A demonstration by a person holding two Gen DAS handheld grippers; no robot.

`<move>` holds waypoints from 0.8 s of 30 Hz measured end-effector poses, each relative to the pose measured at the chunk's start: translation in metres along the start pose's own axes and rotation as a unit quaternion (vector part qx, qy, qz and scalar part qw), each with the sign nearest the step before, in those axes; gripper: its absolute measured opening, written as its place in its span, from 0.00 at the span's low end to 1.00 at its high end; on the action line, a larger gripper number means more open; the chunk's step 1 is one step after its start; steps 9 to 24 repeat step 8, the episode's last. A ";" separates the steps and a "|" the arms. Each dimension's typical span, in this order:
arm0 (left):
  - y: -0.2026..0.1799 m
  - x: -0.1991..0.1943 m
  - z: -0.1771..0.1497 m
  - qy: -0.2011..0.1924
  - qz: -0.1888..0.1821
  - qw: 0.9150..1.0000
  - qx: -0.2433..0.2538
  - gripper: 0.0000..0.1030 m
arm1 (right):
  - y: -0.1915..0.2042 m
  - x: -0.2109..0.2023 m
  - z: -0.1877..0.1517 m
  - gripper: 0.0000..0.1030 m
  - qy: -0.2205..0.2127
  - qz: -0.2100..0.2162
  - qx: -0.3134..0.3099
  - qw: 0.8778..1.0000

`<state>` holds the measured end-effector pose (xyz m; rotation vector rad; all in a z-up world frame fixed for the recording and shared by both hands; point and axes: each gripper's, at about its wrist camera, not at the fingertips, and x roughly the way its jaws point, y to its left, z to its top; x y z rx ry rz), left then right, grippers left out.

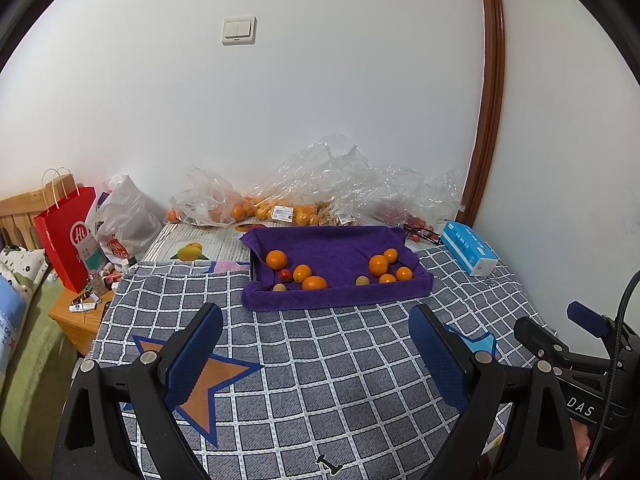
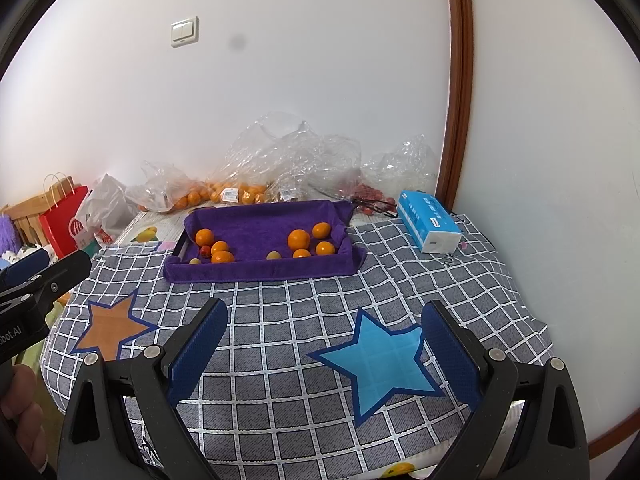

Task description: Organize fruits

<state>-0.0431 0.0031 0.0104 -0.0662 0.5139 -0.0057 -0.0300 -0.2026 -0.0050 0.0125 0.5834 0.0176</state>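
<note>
I see the fruits sitting in two clusters inside the purple towel-lined tray on the checked cloth. Plastic bags crowd behind it, a tissue box to its right. My left tool and right tool both gape empty, nothing blocking them.

"DAS" on right hand-held gripper, "bot.AI" on left hand-held gripper, "H" logo on red bag

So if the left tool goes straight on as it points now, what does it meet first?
Most likely the checked cloth just short of the purple tray. The left tool is open, nothing between the fingers; depth is unclear.
</note>
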 end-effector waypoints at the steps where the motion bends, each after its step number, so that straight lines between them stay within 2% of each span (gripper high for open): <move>1: 0.000 0.000 0.000 0.000 0.000 1.000 0.000 0.91 | 0.000 0.000 0.000 0.94 0.000 0.000 0.000 1.000; 24: 0.000 0.000 0.000 -0.002 0.004 1.000 0.001 0.92 | 0.001 0.000 0.000 0.94 0.001 0.000 0.000 1.000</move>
